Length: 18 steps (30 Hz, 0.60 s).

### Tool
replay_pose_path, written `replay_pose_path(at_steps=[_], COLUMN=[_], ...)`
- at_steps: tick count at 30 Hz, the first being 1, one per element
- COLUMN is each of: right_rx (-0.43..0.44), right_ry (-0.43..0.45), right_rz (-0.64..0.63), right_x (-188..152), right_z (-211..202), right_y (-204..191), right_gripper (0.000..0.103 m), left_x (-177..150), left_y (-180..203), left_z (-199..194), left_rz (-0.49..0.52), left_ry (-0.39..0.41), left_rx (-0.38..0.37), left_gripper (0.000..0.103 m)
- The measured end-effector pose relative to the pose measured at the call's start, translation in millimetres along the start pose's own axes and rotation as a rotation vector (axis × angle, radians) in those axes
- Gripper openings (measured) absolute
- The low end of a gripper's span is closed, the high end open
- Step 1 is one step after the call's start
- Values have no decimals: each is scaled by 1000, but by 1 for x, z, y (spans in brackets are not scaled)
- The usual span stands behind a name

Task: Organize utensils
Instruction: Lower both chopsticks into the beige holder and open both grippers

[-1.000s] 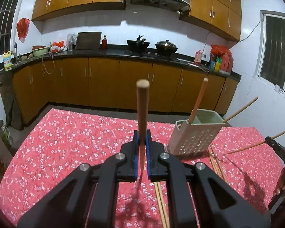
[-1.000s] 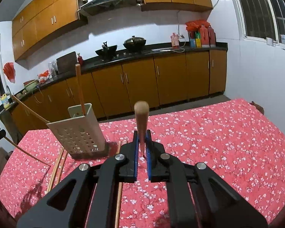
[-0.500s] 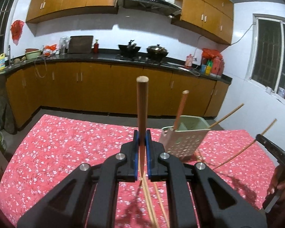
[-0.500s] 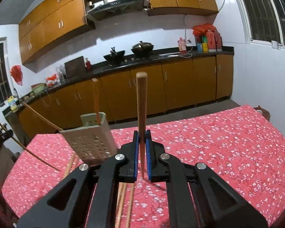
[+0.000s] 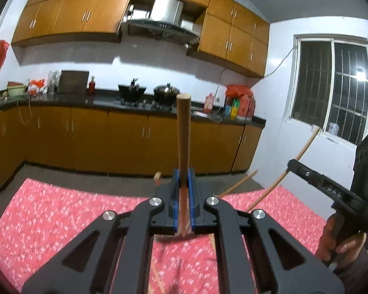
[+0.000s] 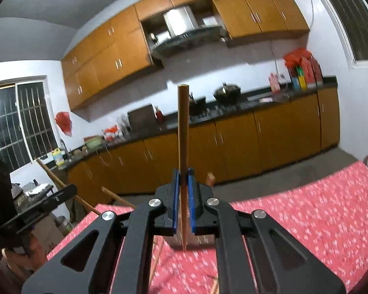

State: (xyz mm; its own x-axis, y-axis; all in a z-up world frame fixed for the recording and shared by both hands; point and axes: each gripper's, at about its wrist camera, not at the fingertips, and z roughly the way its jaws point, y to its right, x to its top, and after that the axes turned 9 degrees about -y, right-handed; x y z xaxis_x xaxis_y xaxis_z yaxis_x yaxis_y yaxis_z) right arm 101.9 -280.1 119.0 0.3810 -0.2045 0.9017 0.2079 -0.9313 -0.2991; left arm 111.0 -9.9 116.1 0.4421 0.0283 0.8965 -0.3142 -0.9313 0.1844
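Two thin brown wooden chopsticks [image 5: 183, 132] [image 6: 183, 132], one clamped upright in each hand-held gripper [image 5: 183, 191] [image 6: 183, 191], could pivot or slip from the narrow blue pads [image 5: 175, 191] over the red floral surface [image 5: 61, 210].

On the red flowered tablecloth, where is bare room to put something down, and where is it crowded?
Free: the broad red flowered tablecloth right of the right claw, and the cloth left of the left claw. Crowded: the strip between the claws, where loose wooden chopsticks lie.
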Motion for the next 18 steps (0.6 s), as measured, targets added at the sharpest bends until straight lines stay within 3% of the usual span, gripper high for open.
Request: replay_pose_path(at_steps=[6, 11, 18], right_rx=[-47, -78, -100], right_ry=[112, 143, 87], right_rz=[0, 21, -1], right_x=[17, 17, 4], right_z=[15, 43, 77], right_y=[-6, 0, -4], right_gripper=[8, 8, 8], left_x=[28, 39, 29], left_y=[11, 10, 0], left_z=[5, 20, 57], left_rz=[-25, -36, -70], left_ry=[129, 206, 160], left_rx=[37, 88, 95], left_gripper=[8, 8, 8])
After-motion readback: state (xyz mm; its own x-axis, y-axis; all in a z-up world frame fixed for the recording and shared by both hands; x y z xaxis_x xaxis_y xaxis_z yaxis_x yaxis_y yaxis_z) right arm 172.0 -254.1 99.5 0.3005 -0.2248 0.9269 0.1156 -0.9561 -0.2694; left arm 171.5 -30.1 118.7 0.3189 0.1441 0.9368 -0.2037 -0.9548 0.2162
